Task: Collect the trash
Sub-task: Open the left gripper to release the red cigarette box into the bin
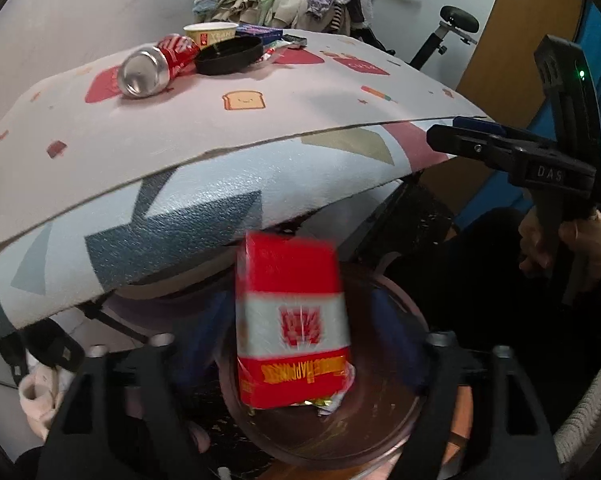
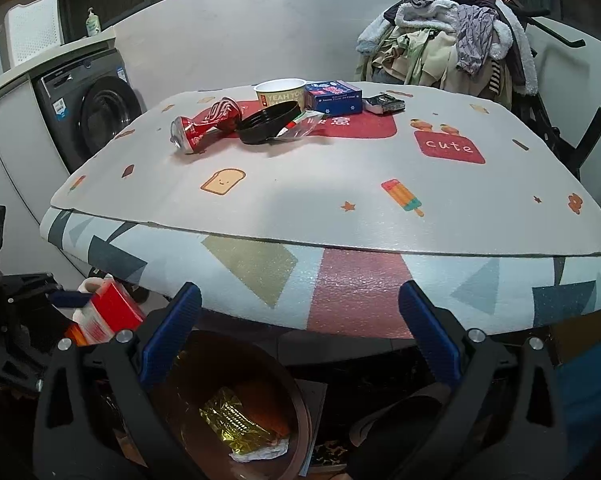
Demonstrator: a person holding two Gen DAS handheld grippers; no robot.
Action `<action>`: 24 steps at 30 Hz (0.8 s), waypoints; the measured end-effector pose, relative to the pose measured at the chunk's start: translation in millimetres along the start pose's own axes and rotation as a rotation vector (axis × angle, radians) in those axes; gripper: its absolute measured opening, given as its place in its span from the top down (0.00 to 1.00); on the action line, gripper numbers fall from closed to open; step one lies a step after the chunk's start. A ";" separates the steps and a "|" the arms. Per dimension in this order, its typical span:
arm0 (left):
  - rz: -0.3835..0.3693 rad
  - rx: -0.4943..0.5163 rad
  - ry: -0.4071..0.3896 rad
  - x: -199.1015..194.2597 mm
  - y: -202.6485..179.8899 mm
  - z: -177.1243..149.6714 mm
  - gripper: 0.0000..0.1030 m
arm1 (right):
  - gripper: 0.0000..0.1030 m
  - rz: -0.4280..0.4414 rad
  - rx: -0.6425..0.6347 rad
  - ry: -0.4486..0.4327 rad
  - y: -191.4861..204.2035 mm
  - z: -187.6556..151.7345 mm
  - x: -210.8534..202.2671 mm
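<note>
shiny crushed metal can (image 2: 204,126), glossy black plastic lid (image 2: 269,122), matt textured foam mat (image 2: 300,208), glossy cardboard carton (image 1: 292,320).

Both fisheye views sit low at the bench's near edge, tilted downward along their own fingers. The left wrist view looks close down onto a blurred red carton (image 1: 292,324) above the brown bin (image 1: 380,420), with the bench (image 1: 260,128) across the upper frame. The right wrist view faces the bench (image 2: 320,184) squarely, with the bin (image 2: 296,408) at the bottom and the carton (image 2: 108,312) at lower left.
</note>
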State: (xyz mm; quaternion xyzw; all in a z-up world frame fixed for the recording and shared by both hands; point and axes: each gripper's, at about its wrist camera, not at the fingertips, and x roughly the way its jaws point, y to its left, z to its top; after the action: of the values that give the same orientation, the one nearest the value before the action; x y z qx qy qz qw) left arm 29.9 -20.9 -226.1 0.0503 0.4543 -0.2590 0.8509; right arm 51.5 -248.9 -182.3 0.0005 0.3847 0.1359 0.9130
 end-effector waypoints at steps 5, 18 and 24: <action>0.043 -0.037 -0.038 -6.1 8.5 2.2 0.15 | 0.06 -0.001 -0.002 0.004 0.4 -0.2 1.0; 0.132 -0.131 -0.074 -15.0 30.6 3.0 0.13 | 0.06 -0.003 -0.006 0.012 1.1 -0.5 2.9; 0.152 -0.149 -0.092 -18.2 33.6 2.9 0.13 | 0.06 -0.004 -0.009 0.013 1.3 -0.2 3.0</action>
State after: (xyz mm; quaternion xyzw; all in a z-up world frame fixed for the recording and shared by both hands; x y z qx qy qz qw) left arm 40.2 14.3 -214.8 0.0091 0.4278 -0.1614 0.8893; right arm 53.0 -247.0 -184.4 -0.0051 0.3899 0.1360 0.9108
